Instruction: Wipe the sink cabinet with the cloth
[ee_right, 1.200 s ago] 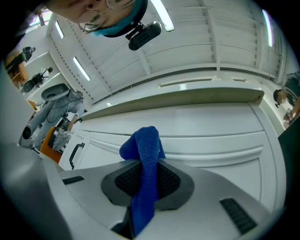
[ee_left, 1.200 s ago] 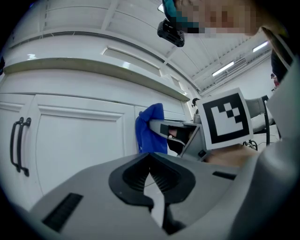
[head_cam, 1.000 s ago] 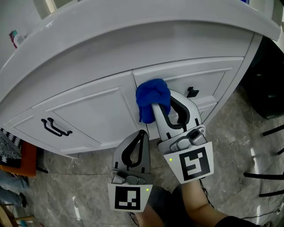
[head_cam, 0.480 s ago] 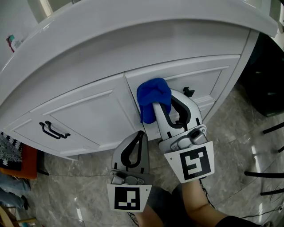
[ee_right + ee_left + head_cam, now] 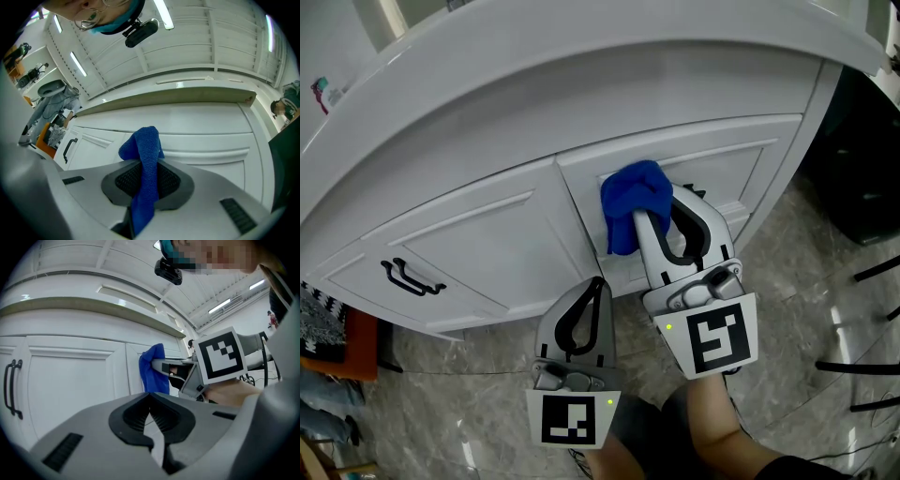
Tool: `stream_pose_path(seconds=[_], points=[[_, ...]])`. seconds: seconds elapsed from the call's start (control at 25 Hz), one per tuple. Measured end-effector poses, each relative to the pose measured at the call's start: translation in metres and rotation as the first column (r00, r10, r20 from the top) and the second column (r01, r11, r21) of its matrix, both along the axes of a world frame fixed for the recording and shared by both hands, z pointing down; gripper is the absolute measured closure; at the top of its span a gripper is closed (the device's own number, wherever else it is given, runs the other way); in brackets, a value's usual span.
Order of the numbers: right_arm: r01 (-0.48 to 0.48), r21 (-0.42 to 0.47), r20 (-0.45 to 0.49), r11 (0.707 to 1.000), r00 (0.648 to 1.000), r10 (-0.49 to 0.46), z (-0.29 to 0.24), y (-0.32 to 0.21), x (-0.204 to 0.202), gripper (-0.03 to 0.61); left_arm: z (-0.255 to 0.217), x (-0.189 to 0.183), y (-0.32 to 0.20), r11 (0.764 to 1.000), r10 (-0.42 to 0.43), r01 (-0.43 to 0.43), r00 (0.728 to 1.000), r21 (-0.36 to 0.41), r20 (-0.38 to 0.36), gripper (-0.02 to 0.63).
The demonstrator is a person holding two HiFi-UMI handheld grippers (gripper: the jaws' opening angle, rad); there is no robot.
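Against the right door (image 5: 741, 169) of the sink cabinet (image 5: 469, 234), the right gripper (image 5: 647, 217) presses its pinched blue cloth (image 5: 628, 192); the left gripper (image 5: 598, 284), jaws together on nothing, hangs back.

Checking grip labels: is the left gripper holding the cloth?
No, the left gripper is shut and empty; the blue cloth is clamped in the right gripper.

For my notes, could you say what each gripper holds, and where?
The right gripper clamps the blue cloth around its middle; the left gripper holds nothing.
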State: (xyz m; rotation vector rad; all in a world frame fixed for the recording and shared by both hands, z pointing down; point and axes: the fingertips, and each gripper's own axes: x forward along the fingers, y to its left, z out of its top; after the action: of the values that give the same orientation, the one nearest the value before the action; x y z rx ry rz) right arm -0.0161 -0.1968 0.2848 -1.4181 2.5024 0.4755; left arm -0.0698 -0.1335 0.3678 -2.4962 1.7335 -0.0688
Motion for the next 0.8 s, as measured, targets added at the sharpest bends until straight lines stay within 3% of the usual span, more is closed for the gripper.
stream_pose_path(seconds=[0.2,0.4,0.8], points=[[-0.009,0.006,0.010,1.000,1.000,0.008,-0.001,-0.002,0.006,0.520,-0.001,-0.002,0.000,1.000,-0.006,0.006,1.000,0.005,-0.007,0.609],[-0.034,0.048,-0.036,0.998,0.999,0.036,-0.003,-0.004,0.013,0.520,0.000,-0.001,0.001,1.000,0.001,-0.001,1.000,-0.002,-0.002,0.609],[-0.096,0.033,-0.013,0.995,0.995,0.097,-0.004,-0.010,0.039,0.520,-0.002,-0.002,0.001,1.000,-0.001,0.001,1.000,0.004,-0.010,0.609]])
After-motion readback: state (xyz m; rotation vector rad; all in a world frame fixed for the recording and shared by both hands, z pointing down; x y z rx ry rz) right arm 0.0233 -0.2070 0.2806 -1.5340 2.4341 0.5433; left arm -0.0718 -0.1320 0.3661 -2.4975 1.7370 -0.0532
